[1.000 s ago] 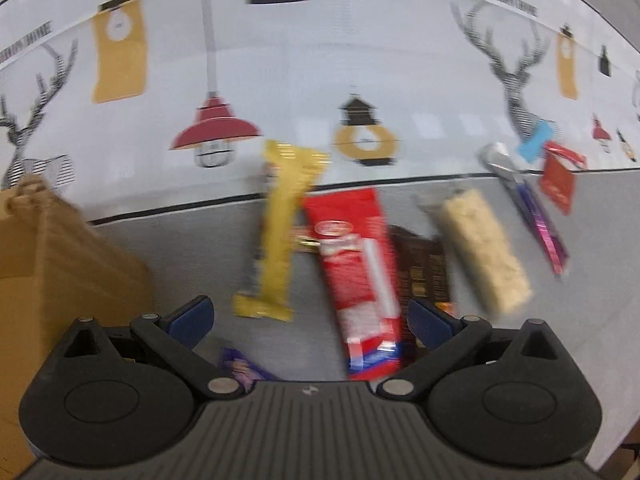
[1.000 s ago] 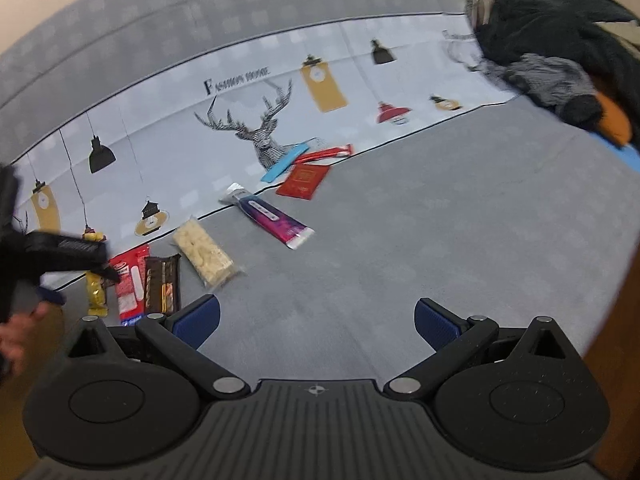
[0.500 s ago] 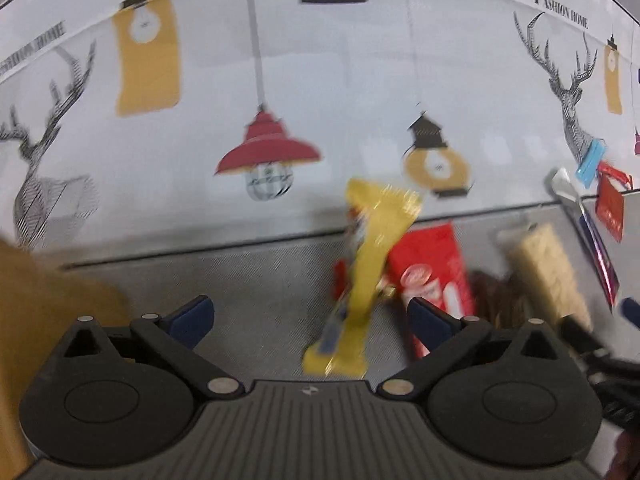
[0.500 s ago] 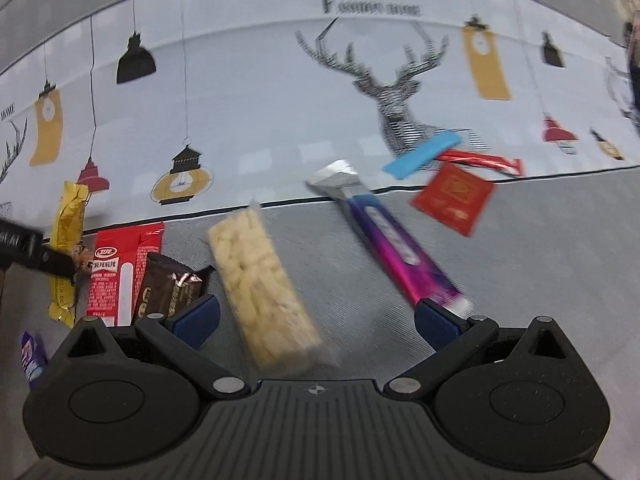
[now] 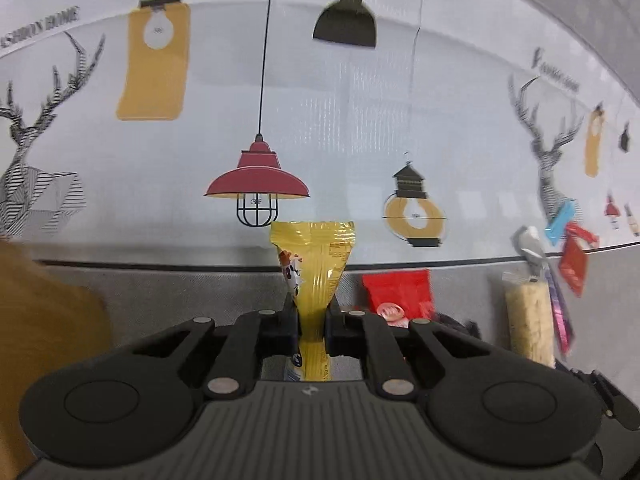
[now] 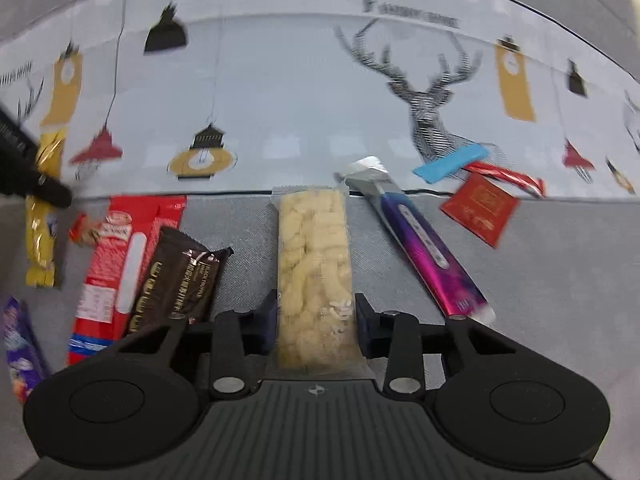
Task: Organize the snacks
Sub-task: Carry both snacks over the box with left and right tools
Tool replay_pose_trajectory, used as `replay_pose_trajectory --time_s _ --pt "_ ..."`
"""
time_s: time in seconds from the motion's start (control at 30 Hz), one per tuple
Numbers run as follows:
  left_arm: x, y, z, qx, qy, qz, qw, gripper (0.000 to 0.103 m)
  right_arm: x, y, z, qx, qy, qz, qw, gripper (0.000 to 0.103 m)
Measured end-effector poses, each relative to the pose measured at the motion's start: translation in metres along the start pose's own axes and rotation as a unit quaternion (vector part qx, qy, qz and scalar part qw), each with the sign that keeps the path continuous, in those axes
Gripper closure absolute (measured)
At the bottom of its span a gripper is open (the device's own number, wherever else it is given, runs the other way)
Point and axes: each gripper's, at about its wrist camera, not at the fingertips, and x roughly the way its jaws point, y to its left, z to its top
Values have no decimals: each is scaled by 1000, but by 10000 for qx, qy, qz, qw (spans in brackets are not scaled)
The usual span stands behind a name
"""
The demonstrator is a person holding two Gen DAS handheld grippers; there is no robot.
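In the left wrist view my left gripper [image 5: 312, 322] has its jaws closing, and its pads pinch the yellow snack packet [image 5: 316, 252], which stands up between the fingers. In the right wrist view my right gripper [image 6: 316, 316] is low over the grey cloth. Its jaws are closing and its pads touch both long sides of the pale puffed-rice bar [image 6: 314, 248]. At that view's left edge the yellow snack packet [image 6: 40, 240] hangs from the dark left fingers [image 6: 48, 192]. The puffed-rice bar [image 5: 528, 320] also shows at the right of the left wrist view.
On the cloth lie a red packet [image 6: 120, 256], a dark chocolate bar [image 6: 176, 276], a purple bar [image 6: 424, 252], a red sachet [image 6: 478, 208], a blue strip [image 6: 450, 162] and a purple wrapper [image 6: 18, 344]. A brown cardboard box [image 5: 44, 340] is at the left.
Both grippers were open and have closed, the left on the yellow packet, the right on the puffed-rice bar. The right gripper came down and leftward to that bar.
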Motion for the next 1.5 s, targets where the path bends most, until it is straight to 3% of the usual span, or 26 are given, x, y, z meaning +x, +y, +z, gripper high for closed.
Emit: replay_pose_trajectory --time_s 0.23,0.4,0.6,0.73,0.87,1.1,1.27,1.5 --pt "-92 9 -30 -91 -515 -455 9976 90 -90 -9 -5 781 -668 -78 9947 64" --pt "-161 13 -58 -138 -604 -659 9959 90 -170 7 -14 976 -1048 81 9897 64" --pt "-255 31 -109 62 -838 -771 9935 90 -259 46 -38 793 -1184 586 9881 64" --pt "-302 54 -156 138 -685 -492 9963 90 -309 80 -60 678 -990 1050 9872 64" --pt "-330 88 -209 0 -365 -241 9990 90 -347 124 -90 424 -901 1357 9857 64" --pt "-361 144 -279 -192 -201 3 9996 90 -387 187 -124 -134 -748 1647 9834 64" --pt "-377 169 -299 -335 -274 -34 9991 90 -408 213 -133 -390 -795 1666 9821 64" --pt "-388 183 -303 -470 -439 -152 9978 90 -419 228 -138 -643 -789 1586 9821 64"
